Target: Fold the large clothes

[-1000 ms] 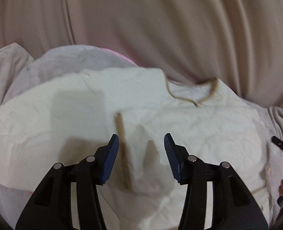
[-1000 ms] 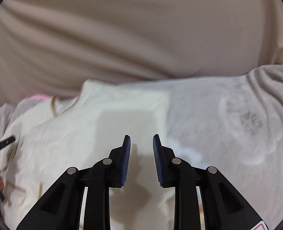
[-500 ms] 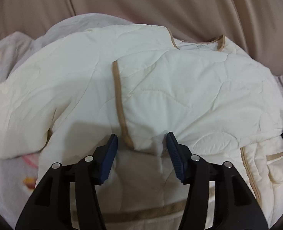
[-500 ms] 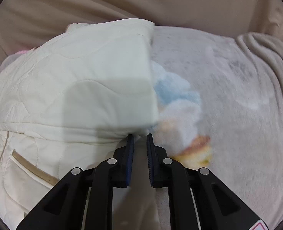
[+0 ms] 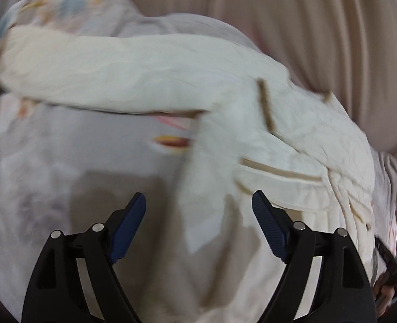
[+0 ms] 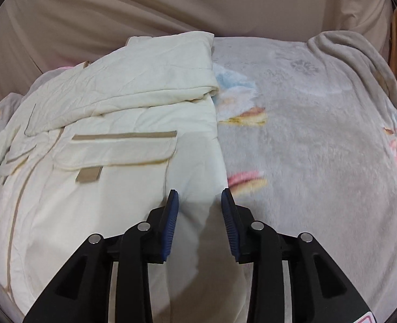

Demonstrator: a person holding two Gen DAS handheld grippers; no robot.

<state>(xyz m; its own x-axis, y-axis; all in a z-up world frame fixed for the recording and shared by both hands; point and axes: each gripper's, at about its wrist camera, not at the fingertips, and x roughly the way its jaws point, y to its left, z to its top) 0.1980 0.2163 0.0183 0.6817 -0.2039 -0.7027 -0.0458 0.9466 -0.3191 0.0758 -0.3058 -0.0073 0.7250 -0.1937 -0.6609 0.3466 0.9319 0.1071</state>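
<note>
One cream quilted jacket [image 6: 133, 123] with tan trim, lying on a grey fleece blanket [image 6: 319, 134] printed with pastel figures; we log it on the blanket's left half as the right wrist view shows it, its right edge running down the blanket's middle. One sleeve [image 6: 155, 80] is folded across the upper body of the jacket, cuff end near the far edge of the blanket. One flap pocket [image 6: 117, 150] with tan band sits below that sleeve. In the left wrist view, which is blurred, the other sleeve [image 5: 104, 75] stretches out leftward over the blanket [image 5: 63, 161].

Left gripper [image 5: 199, 215]: we note its fingers spread wide, holding nothing, above the jacket's [image 5: 292, 145] lower left part.

Right gripper [image 6: 199, 204]: fingers parted to a moderate gap, empty, straddling the jacket's right edge.

Beige draped curtain [image 6: 171, 5] hangs beyond the blanket's far edge
</note>
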